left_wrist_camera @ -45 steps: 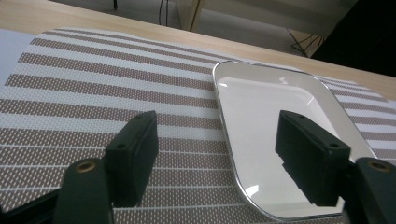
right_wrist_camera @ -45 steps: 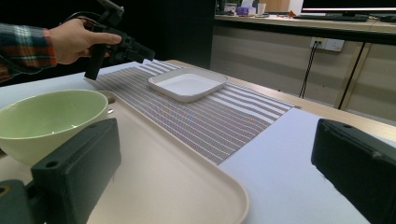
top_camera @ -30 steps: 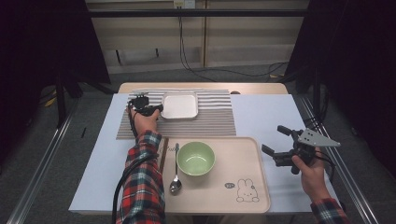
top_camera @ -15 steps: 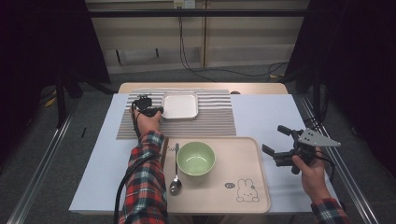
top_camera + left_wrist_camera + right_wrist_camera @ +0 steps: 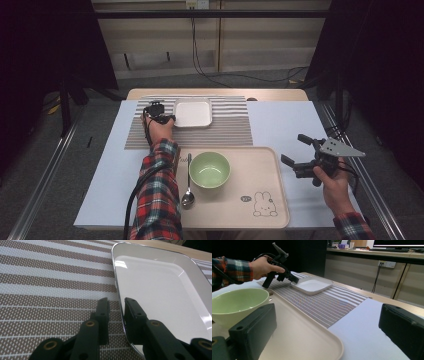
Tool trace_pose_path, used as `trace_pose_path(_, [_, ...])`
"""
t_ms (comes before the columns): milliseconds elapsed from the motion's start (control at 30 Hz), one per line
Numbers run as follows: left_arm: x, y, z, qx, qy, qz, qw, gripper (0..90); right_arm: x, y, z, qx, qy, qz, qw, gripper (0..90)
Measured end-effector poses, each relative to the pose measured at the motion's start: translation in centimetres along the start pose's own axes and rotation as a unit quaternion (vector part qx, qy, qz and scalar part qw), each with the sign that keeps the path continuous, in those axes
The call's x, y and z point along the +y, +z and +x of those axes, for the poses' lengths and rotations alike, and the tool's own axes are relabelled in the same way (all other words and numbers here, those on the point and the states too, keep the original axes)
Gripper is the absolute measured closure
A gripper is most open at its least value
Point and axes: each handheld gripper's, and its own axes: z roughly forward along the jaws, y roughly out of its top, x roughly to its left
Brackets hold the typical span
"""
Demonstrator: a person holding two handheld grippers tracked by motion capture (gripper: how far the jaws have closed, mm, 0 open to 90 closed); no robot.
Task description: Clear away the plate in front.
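A white square plate (image 5: 192, 112) lies on a striped placemat (image 5: 227, 131) at the back of the table. My left gripper (image 5: 166, 119) is at the plate's left rim. In the left gripper view the jaws (image 5: 117, 301) straddle that rim (image 5: 119, 293), one jaw outside on the mat and one inside the plate. They have just been closing, and a slim gap still shows beside the rim. My right gripper (image 5: 294, 148) hovers open and empty off the right side of the tray (image 5: 265, 165). The right gripper view also shows the left gripper (image 5: 294, 279) at the plate (image 5: 312, 286).
A beige tray with a rabbit print holds a green bowl (image 5: 209, 169) and a spoon (image 5: 188, 187) left of it. A pale blue sheet (image 5: 285, 120) covers the table. The bowl (image 5: 237, 302) sits close to my right gripper's left jaw.
The left gripper's hand has edged slightly toward the plate's left rim. The right gripper, bowl, spoon and plate have stayed where they were.
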Motion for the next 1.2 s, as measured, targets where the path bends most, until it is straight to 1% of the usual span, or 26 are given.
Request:
trace_pose_path(33, [0.0,0.0,0.0,0.000,0.001,0.003,1.0000,74.9,0.0,0.0,0.0,0.000,0.000,0.000,1.0000,1.0])
trace_pose_path(167, [0.1,0.2,-0.1,-0.003,-0.010,0.003,0.9999,75.5,0.0,0.0,0.0,-0.001,-0.001,0.002,1.0000,1.0])
trace_pose_path(200, [0.1,0.2,-0.1,-0.002,-0.003,0.006,1.0000,75.5,0.0,0.0,0.0,-0.002,-0.001,0.002,1.0000,1.0])
trace_pose_path(233, [0.2,0.2,-0.2,-0.001,-0.001,0.006,1.0000,75.8,0.0,0.0,-0.1,-0.002,-0.002,0.001,1.0000,1.0])
trace_pose_path(300, [0.2,0.4,-0.3,0.001,-0.005,0.004,1.0000,75.9,0.0,0.0,-0.1,0.001,-0.002,0.001,1.0000,1.0])
trace_pose_path(333, [0.2,0.4,-0.3,0.001,-0.011,0.005,0.9999,77.2,0.0,0.0,-0.1,0.002,-0.003,0.001,1.0000,1.0])
trace_pose_path(400, [0.3,0.4,-0.2,0.000,-0.014,0.008,0.9999,79.8,0.0,0.0,-0.1,0.001,-0.001,0.001,1.0000,1.0])
trace_pose_path(433, [0.3,0.4,-0.3,-0.002,-0.021,0.011,0.9997,82.4,0.0,0.0,-0.1,0.000,-0.002,0.000,1.0000,1.0])
trace_pose_path(467, [0.4,0.3,-0.3,-0.004,-0.019,0.017,0.9997,84.9,0.0,-0.1,-0.2,0.000,-0.002,0.000,1.0000,1.0])
trace_pose_path(500, [0.4,0.4,-0.5,0.000,-0.026,0.015,0.9996,86.5,0.0,-0.1,-0.1,-0.001,-0.001,0.000,1.0000,1.0])
trace_pose_path(533, [0.5,0.4,-0.6,0.003,-0.024,0.019,0.9995,86.7,-0.1,-0.1,-0.2,0.001,-0.001,-0.001,1.0000,1.0])
trace_pose_path(600, [0.5,0.5,-0.6,-0.003,-0.037,0.017,0.9992,87.5,0.0,-0.1,-0.1,0.000,-0.002,0.000,1.0000,1.0])
trace_pose_path(667, [0.5,0.4,-0.5,-0.005,-0.045,0.017,0.9988,88.2,0.0,-0.1,-0.1,0.000,-0.001,-0.001,1.0000,1.0])
trace_pose_path(767, [0.5,0.3,-0.4,-0.012,-0.063,0.014,0.9979,89.0,-0.1,-0.2,-0.2,-0.001,0.000,0.002,1.0000,1.0])
trace_pose_path(833, [0.7,0.2,-0.4,-0.013,-0.061,0.013,0.9979,89.4,-0.1,-0.2,-0.3,-0.001,-0.001,0.000,1.0000,1.0])
trace_pose_path(867, [0.8,0.1,-0.4,-0.020,-0.066,0.016,0.9975,89.5,-0.1,-0.2,-0.3,-0.002,-0.001,0.000,1.0000,1.0])
trace_pose_path(900, [0.9,0.0,-0.4,-0.022,-0.068,0.014,0.9974,89.5,-0.1,-0.2,-0.2,-0.001,0.001,0.002,1.0000,1.0])
trace_pose_path(933, [1.0,-0.2,-0.4,-0.021,-0.061,0.017,0.9978,89.5,-0.1,-0.2,-0.2,-0.002,-0.002,0.002,1.0000,1.0])
trace_pose_path(1000, [1.1,-0.3,-0.5,-0.023,-0.061,0.019,0.9977,89.5,-0.1,-0.2,-0.2,0.000,-0.002,0.001,1.0000,1.0])
trace_pose_path(1033, [1.2,-0.5,-0.4,-0.023,-0.056,0.022,0.9979,89.6,-0.1,-0.2,-0.2,0.000,-0.002,0.001,1.0000,1.0])
trace_pose_path(1133, [1.3,-0.9,-0.4,-0.026,-0.060,0.021,0.9977,89.6,-0.1,-0.2,-0.1,-0.002,0.001,-0.001,1.0000,1.0])
trace_pose_path(1200, [1.4,-1.2,-0.3,-0.032,-0.064,0.019,0.9973,89.5,-0.1,-0.1,-0.1,-0.001,0.002,0.001,1.0000,1.0])
